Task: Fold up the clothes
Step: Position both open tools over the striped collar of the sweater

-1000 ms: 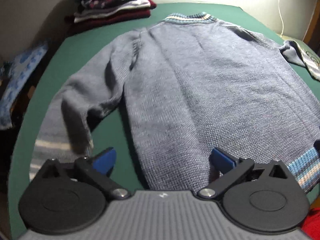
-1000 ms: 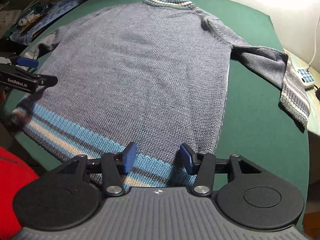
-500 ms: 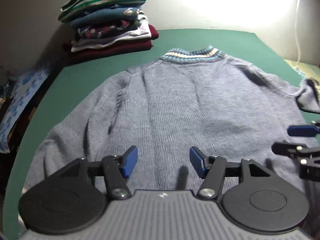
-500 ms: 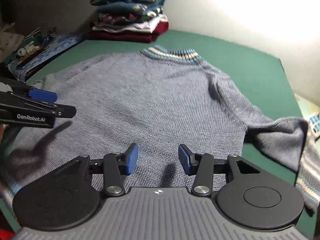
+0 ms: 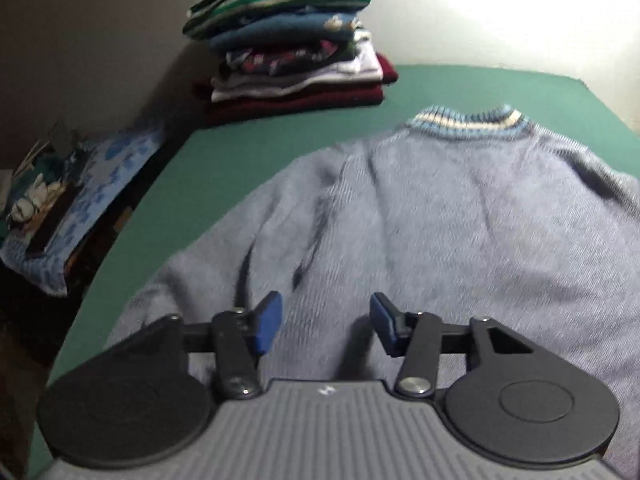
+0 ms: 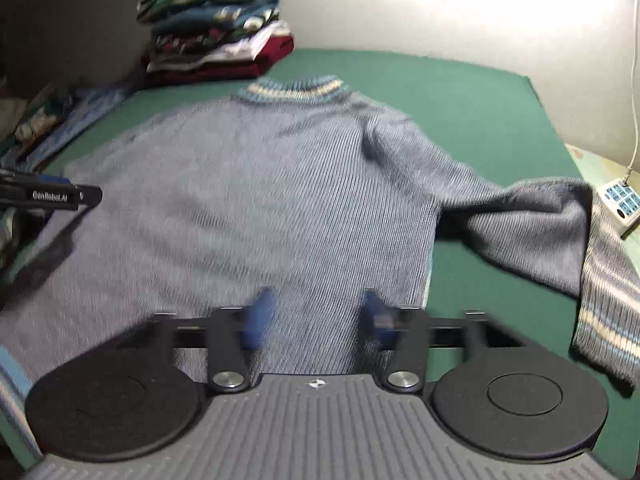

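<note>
Here your green counter [image 6: 460, 92] carries the sweater [image 6: 280, 200] spread flat, folded stack [image 5: 296, 40] behind its collar; your left gripper [image 5: 324, 324] and right gripper [image 6: 316, 316] hover above, fingers closing, nothing pinched

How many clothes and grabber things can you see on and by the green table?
Grey-blue sweater laid flat: 1
Stack of folded clothes: 1 stack, garments too bunched to count
Grippers: 2, the left gripper and the right gripper
Total: 4, all over the green table
</note>
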`<state>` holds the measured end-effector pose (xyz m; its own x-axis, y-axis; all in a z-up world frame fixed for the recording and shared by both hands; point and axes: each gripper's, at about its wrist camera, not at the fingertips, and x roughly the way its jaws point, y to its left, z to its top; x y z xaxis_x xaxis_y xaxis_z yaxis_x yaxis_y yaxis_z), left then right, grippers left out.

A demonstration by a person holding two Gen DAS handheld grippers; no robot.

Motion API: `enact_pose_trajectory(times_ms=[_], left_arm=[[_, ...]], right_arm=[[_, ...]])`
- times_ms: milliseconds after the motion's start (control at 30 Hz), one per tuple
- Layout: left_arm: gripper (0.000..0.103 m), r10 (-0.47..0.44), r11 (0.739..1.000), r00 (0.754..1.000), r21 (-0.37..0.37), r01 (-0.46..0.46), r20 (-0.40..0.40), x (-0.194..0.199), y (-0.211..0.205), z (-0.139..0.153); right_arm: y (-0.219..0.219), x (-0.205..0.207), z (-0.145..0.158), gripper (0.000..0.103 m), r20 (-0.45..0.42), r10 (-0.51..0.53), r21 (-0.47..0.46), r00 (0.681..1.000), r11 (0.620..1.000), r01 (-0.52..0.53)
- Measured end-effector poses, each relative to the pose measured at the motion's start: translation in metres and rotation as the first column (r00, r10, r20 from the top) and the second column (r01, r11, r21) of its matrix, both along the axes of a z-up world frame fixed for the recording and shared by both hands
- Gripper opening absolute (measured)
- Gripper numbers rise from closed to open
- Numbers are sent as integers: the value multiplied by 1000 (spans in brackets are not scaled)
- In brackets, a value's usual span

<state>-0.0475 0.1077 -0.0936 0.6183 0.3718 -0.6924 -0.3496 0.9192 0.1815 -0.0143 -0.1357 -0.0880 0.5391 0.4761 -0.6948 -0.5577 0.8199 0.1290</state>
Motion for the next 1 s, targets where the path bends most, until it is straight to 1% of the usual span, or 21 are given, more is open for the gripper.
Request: enact_pose_trajectory(times_ms=[67, 100, 167, 267, 300, 400, 433, 467, 500, 533, 567, 600, 633, 667, 700, 767, 833, 867, 933, 967, 1000], left_arm=[[53, -23, 999, 1000, 33, 23, 1, 18, -8, 1], [54, -34, 998, 999, 49, 34, 2, 28, -12, 2], [55, -50, 997, 999, 65, 51, -17, 49, -12, -4], [55, -71, 994, 996, 79, 75, -51, 77, -8, -17], [58, -77, 993, 996, 86, 81, -50, 82, -5, -21], [69, -91, 990, 996, 102, 93, -27, 91, 3, -24], [77, -90, 991, 996, 101, 92, -22, 93, 7, -24], [81, -86, 991, 996, 102, 87, -13, 95, 12, -25], [90, -80, 991, 997, 103, 80, -3, 95, 17, -27], [98, -74, 992, 997, 101, 73, 8, 95, 21, -28], [101, -69, 994, 997, 84, 67, 20, 95, 26, -29], [102, -64, 996, 997, 58, 62, 31, 94, 32, -30], [102, -60, 998, 997, 28, 58, 38, 95, 37, -30], [102, -55, 998, 998, -4, 55, 43, 96, 42, -30], [102, -55, 998, 997, -18, 56, 50, 98, 45, -31], [102, -63, 998, 996, -20, 65, 63, 102, 47, -31], [102, -83, 996, 995, -23, 85, 62, 110, 47, -30], [102, -90, 995, 994, -27, 92, 61, 115, 48, -30], [102, -100, 994, 993, -37, 103, 58, 125, 50, -30], [102, -103, 993, 993, -45, 106, 64, 128, 53, -31], [102, -105, 993, 992, -54, 109, 72, 129, 56, -32]], right_arm=[[8, 10, 6, 24, 7, 16, 26, 1000, 1000, -16], [16, 17, 7, 24, 5, 26, 33, 1000, 999, -27], [30, 31, 5, 25, -3, 25, 58, 1000, 998, -25], [53, 55, -7, 26, -12, -5, 12, 1000, 1000, 5], [58, 61, -9, 25, 1, -23, 5, 1000, 1000, 23], [59, 73, -10, 25, 48, -64, -47, 997, 997, 66], [57, 77, -10, 25, 70, -93, -80, 993, 992, 98], [52, 83, -11, 27, 83, -131, -94, 988, 986, 138], [46, 88, -12, 29, 93, -169, -99, 981, 979, 178], [39, 94, -11, 29, 77, -196, -80, 977, 976, 202], [32, 100, -11, 22, 53, -219, -54, 974, 974, 222], [30, 103, -9, 12, 38, -244, -60, 969, 967, 246], [33, 105, -6, 12, 27, -265, -67, 964, 962, 266], [37, 106, -2, 15, 11, -261, -46, 965, 964, 262], [41, 106, 1, 18, -5, -250, -19, 968, 968, 250], [63, 111, 8, 18, -16, -200, -2, 980, 980, 200], [89, 121, 11, 19, -10, -156, -14, 988, 988, 156], [98, 127, 10, 20, -15, -152, -22, 988, 988, 151], [114, 142, 5, 20, -31, -155, -38, 987, 987, 154], [118, 149, 3, 20, -36, -176, -61, 984, 983, 174], [119, 154, 2, 19, -20, -198, -74, 980, 978, 196]])
